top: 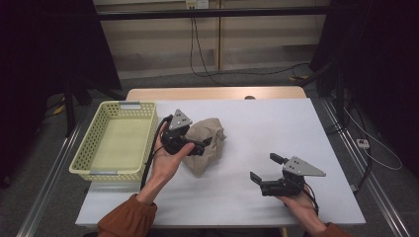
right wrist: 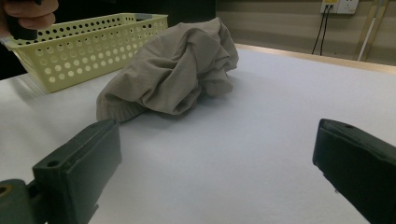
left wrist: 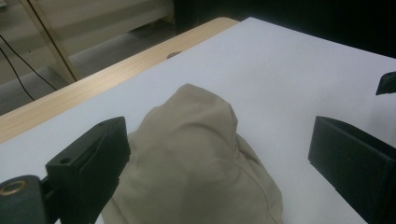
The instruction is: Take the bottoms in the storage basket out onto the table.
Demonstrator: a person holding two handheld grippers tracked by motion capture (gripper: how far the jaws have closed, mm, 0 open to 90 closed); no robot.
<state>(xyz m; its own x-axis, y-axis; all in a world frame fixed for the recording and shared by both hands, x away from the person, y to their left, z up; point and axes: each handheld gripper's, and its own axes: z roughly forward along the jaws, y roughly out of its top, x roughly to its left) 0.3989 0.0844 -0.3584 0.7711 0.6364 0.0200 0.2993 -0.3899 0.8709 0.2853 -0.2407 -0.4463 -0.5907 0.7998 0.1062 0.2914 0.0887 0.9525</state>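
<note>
Over the crumpled beige cloth (top: 205,144), left gripper (top: 201,145) wide open, seemingly just touching; right gripper (top: 264,168) open, empty.

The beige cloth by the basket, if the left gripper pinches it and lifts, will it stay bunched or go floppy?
The beige cloth lies in soft crumpled folds, so it will probably sag and unfurl when lifted. It looks thin, so likely light. The left gripper, jaws open around the heap, may catch only one layer and drag the rest across the table.
</note>
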